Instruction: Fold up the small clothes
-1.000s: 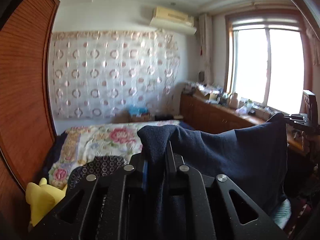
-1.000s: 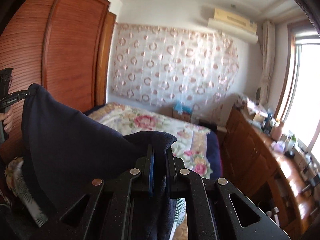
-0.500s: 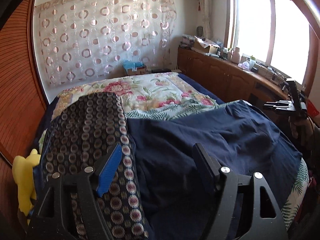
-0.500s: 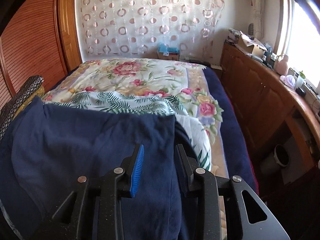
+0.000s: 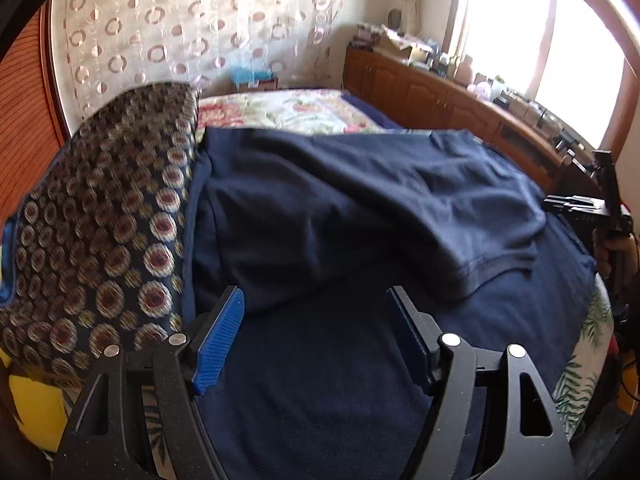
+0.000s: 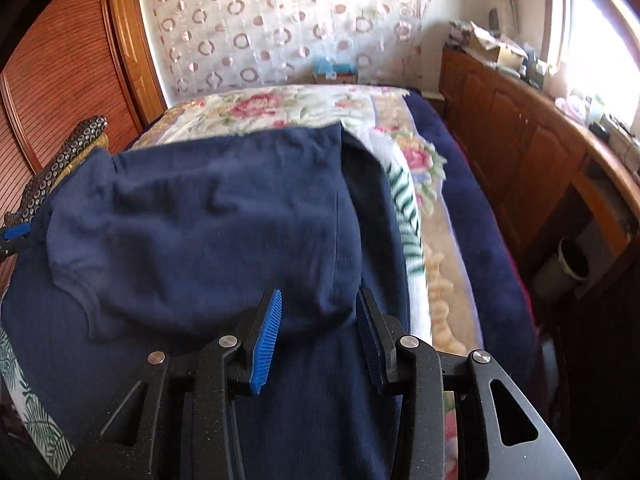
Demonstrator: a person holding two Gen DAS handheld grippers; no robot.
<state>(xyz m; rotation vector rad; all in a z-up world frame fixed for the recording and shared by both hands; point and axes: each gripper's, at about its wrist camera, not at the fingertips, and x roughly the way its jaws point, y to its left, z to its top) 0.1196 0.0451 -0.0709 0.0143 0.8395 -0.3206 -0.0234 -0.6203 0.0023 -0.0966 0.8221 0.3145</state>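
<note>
A navy garment (image 5: 360, 208) lies on the bed, its top half folded down over its lower half, with a hemmed edge across the middle. My left gripper (image 5: 315, 296) stands open just above the garment's near-left part, and nothing is pinched between its blue pads. In the right wrist view the same garment (image 6: 200, 220) spreads to the left. My right gripper (image 6: 319, 296) hovers over its right fold; its jaws are opening, and the fold bulges between the pads without being pressed. Each gripper shows at the edge of the other's view: the right gripper (image 5: 600, 208) and the left gripper (image 6: 12, 236).
A floral bedspread (image 6: 280, 108) covers the bed. A circle-patterned cushion (image 5: 104, 208) lies against the garment's left side, with a yellow item (image 5: 32, 408) below it. Wooden cabinets (image 6: 520, 152) and a bin (image 6: 568, 268) line the right side; a wardrobe (image 6: 52, 80) stands at the left.
Both grippers held the garment up by its corners, then came down toward the bed and let go. The garment now lies folded on the bed and both pairs of jaws have parted.
</note>
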